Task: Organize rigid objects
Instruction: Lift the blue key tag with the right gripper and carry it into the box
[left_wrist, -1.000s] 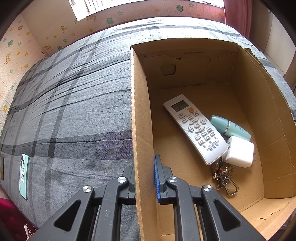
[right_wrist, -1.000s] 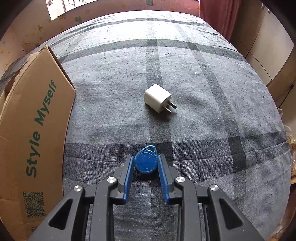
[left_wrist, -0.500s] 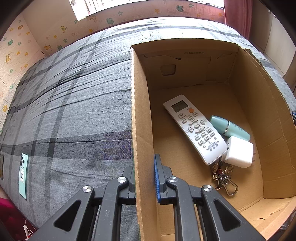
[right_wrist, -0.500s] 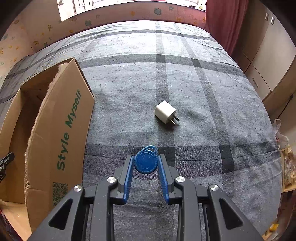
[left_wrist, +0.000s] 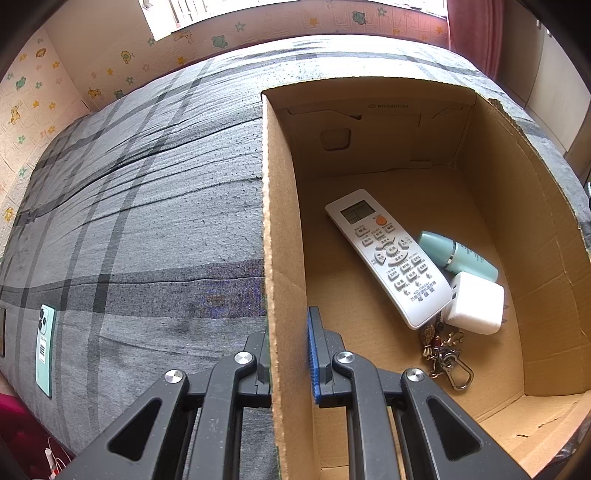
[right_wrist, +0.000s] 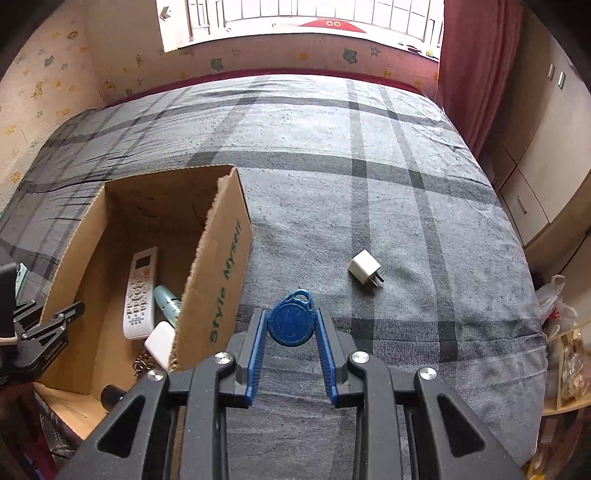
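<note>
Blue key fob (right_wrist: 293, 320) pinched in the right gripper (right_wrist: 290, 332) jaws hangs above the bed (right_wrist: 369, 192), with the cardboard box (right_wrist: 218, 273) to its left, whose wall the left gripper (left_wrist: 288, 354) jaws clamp.

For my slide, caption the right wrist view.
Right gripper holds a blue key fob above the plaid bed, beside the cardboard box; white charger remains outside.

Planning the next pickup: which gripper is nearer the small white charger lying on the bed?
Right. The right gripper, holding the blue key fob, hovers just short of the charger; the left gripper clamps the cardboard box wall.
</note>
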